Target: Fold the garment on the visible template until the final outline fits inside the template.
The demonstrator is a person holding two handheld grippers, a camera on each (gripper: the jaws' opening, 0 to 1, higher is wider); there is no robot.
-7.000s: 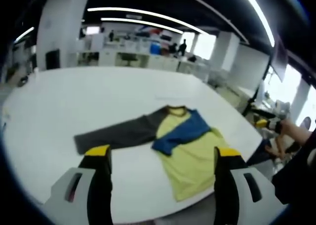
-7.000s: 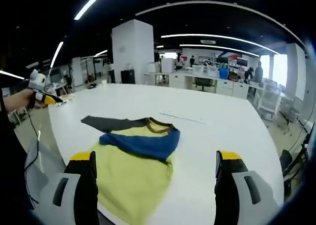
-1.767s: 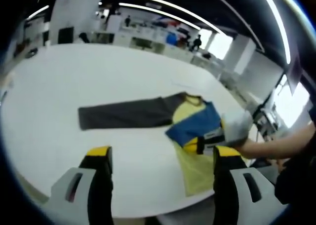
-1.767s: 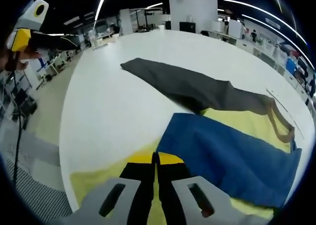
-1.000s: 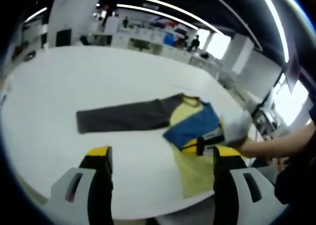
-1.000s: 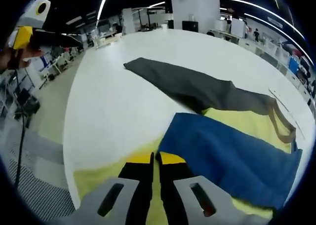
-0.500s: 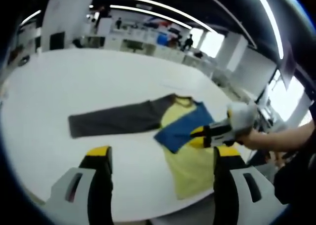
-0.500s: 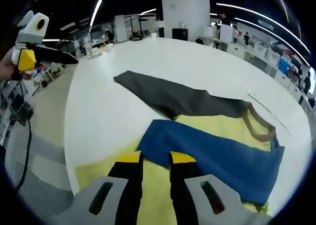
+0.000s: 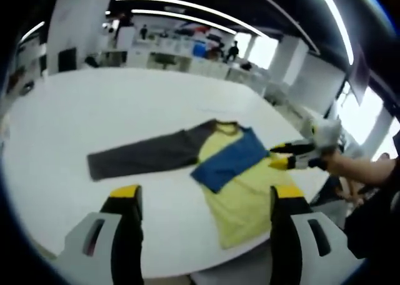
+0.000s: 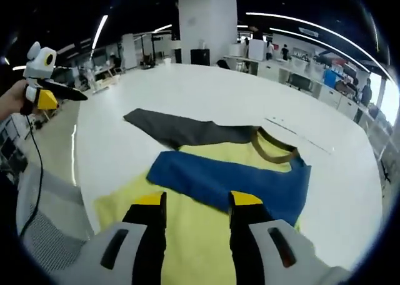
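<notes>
The garment lies flat on the white table [image 9: 94,104]. Its yellow body [image 9: 240,194] reaches the near edge. A blue sleeve [image 9: 228,163] is folded across the chest, and a dark grey sleeve [image 9: 140,157] stretches out to the left. My left gripper [image 9: 206,194] hovers open above the near table edge, short of the cloth. My right gripper [image 10: 197,200] hangs open over the yellow body [image 10: 194,232], just before the blue sleeve [image 10: 231,179], with nothing between its jaws. From the left gripper view the right gripper [image 9: 276,157] hovers beside the garment's right side.
A thin pale strip [image 10: 297,135] lies on the table [image 10: 156,91] beyond the collar [image 10: 272,144]. A hand holds the left gripper [image 10: 44,79] off the table's left edge. A mesh chair [image 10: 37,210] stands below that edge. Desks and pillars fill the room behind.
My right gripper, shut low on the yellow cloth one second ago, has opened, let the cloth go and drawn back above the garment. The left gripper stays open.
</notes>
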